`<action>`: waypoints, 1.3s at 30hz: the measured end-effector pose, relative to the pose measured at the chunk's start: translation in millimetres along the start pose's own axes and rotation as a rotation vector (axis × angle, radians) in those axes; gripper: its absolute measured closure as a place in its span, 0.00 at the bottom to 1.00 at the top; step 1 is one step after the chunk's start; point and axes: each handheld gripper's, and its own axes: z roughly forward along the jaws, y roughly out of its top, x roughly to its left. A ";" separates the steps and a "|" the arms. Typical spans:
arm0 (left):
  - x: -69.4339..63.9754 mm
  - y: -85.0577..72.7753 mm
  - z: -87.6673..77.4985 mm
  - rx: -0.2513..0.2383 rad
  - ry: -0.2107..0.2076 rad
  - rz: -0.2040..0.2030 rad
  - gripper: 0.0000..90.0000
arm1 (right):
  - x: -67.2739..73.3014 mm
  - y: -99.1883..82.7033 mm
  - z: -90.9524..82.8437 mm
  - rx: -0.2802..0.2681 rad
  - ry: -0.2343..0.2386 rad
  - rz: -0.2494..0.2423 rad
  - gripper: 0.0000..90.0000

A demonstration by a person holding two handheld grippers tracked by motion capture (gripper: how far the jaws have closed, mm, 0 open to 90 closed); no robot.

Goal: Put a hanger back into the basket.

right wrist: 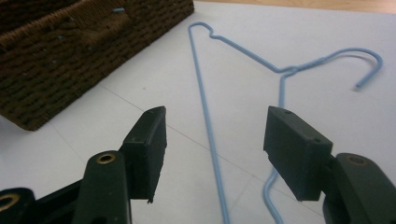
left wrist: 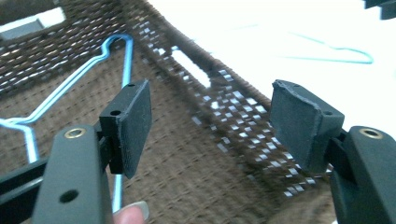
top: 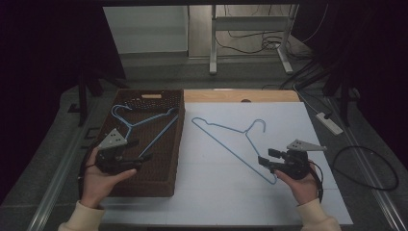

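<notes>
A blue wire hanger (top: 144,122) (left wrist: 126,65) lies inside the brown wicker basket (top: 179,144) (left wrist: 224,93) at the table's left. My left gripper (top: 142,150) (left wrist: 212,121) hovers over the basket's near part, open, with nothing between its pads. A second blue hanger (top: 231,149) (right wrist: 205,112) lies flat on the white tabletop (top: 216,192), hook toward the back right. My right gripper (top: 265,159) (right wrist: 215,144) sits at this hanger's near corner, open. The hanger's long wire runs between the jaws, and the pads do not touch it.
The basket's side wall (right wrist: 70,56) stands left of the right gripper. A wooden strip (top: 240,95) borders the table's far edge. On the floor at right lie a power strip (top: 329,122) and looping cables (top: 365,168). Metal desk legs (top: 211,48) stand behind.
</notes>
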 end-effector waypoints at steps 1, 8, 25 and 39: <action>0.0 0.0 0.0 0.000 0.000 0.000 0.35 | 0.0 0.0 0.0 0.000 0.000 0.000 0.44; -22.0 -4.8 2.1 -0.016 -0.012 0.040 0.35 | -2.1 -2.1 -0.2 0.017 -0.016 -0.010 0.43; -28.2 -11.8 4.5 -0.066 -0.050 -0.026 0.35 | -0.5 -4.0 1.9 0.040 -0.029 -0.035 0.43; -28.2 -15.3 6.9 -0.060 -0.068 -0.030 0.35 | 4.8 -4.0 11.1 0.120 -0.062 -0.066 0.47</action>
